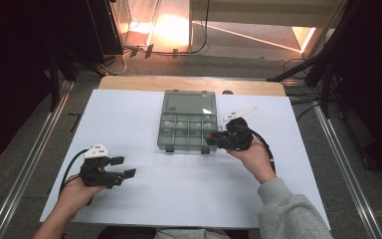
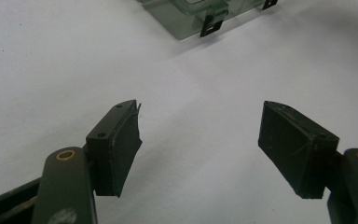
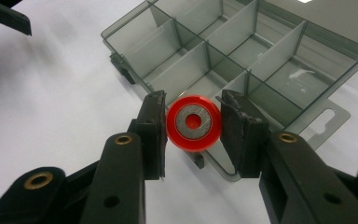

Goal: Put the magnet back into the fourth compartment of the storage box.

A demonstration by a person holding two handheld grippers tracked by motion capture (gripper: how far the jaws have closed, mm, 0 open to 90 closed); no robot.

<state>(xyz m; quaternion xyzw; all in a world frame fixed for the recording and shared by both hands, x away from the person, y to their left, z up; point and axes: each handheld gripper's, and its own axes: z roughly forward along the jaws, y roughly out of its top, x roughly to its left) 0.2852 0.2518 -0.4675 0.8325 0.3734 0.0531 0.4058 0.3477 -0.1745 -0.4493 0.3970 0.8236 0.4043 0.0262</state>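
Right hand-held gripper (image 3: 193,122) clamps red ring (image 3: 194,122); organizer box (image 3: 279,79) far corner cropped.

White sheet (image 1: 179,194) covers the table. Grey see-through compartment box (image 1: 186,128) sits at centre, lid open and lying flat towards the far edge. Right gripper (image 1: 212,138) is at the box's near right corner, a small red spot at its tip, too small to identify. Left gripper (image 1: 123,167) is well apart from the box at near left, jaws spread with nothing between them. White strip (image 1: 238,114) lies just beyond the right gripper.
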